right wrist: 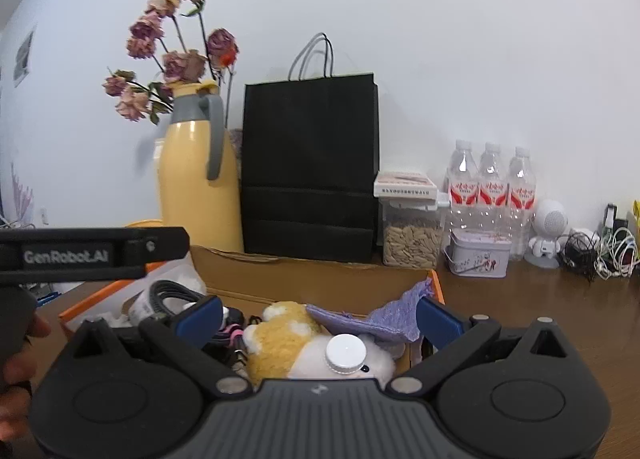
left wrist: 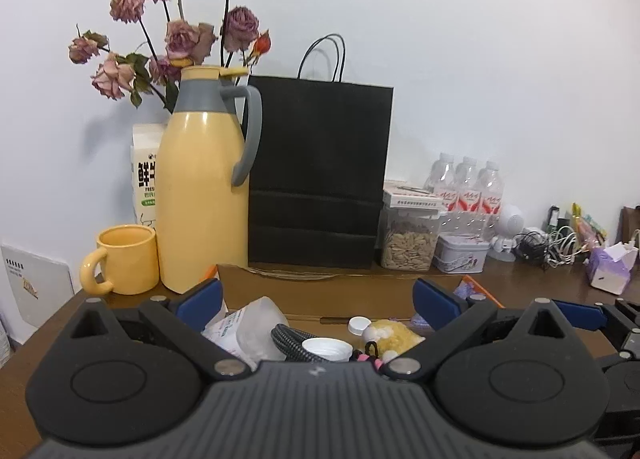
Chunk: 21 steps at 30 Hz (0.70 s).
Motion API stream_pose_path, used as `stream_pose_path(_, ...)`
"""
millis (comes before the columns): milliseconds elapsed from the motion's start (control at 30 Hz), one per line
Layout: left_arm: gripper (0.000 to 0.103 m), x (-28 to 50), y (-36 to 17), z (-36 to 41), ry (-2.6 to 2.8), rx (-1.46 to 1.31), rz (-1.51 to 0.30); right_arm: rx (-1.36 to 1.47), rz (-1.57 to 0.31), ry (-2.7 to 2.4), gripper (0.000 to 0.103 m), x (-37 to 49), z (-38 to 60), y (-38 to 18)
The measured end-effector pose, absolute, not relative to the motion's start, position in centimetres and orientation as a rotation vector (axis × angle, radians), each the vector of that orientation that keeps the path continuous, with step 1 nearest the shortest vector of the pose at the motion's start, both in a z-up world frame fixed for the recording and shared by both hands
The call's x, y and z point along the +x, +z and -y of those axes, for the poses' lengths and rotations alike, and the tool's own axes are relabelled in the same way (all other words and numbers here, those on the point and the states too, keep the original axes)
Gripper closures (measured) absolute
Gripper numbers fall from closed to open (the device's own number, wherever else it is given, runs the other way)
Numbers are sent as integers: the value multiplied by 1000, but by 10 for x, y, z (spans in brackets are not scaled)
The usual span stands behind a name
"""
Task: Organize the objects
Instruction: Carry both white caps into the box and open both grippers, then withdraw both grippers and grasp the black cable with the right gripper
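Clutter sits in the cardboard box (right wrist: 304, 279) right under both of your grippers, and that is where the sorting has to happen. Nearest your right gripper (right wrist: 320, 317) is the yellow-and-white plush toy (right wrist: 280, 335), with a white bottle cap (right wrist: 345, 353) resting on its pale part, just below and between the fingers. A purple cloth (right wrist: 372, 319) lies across the toy's far side, running left to right toward your right finger, so its long edge is crosswise to your reach.

Your right gripper is spread wide with nothing between the pads; the toy and cap are below the fingertips, not touched. Your left gripper (left wrist: 318, 309) is likewise spread and empty, over the box's left half, where a clear plastic bag (left wrist: 244, 323), a braided cable (left wrist: 290, 341) and a second white cap (left wrist: 326, 348) lie.

My guess is that the toy or the cap on it belongs to your right hand: it is centred under those jaws, while from the left it lies off toward the right finger.

Behind the box, the yellow jug (left wrist: 204, 187), yellow mug (left wrist: 126, 259) and black paper bag (left wrist: 318, 171) stand well clear.
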<state>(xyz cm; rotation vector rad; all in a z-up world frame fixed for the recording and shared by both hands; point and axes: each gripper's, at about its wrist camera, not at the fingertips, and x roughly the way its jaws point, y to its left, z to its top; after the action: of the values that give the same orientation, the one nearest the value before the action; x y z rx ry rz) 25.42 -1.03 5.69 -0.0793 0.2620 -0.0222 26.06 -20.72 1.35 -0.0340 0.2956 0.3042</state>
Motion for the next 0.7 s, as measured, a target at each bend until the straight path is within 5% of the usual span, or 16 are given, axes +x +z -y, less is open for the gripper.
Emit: stream_pose_path(700,0,195,16,-15,-28,-16,-377,-111,-405,377,0,209,207,-15)
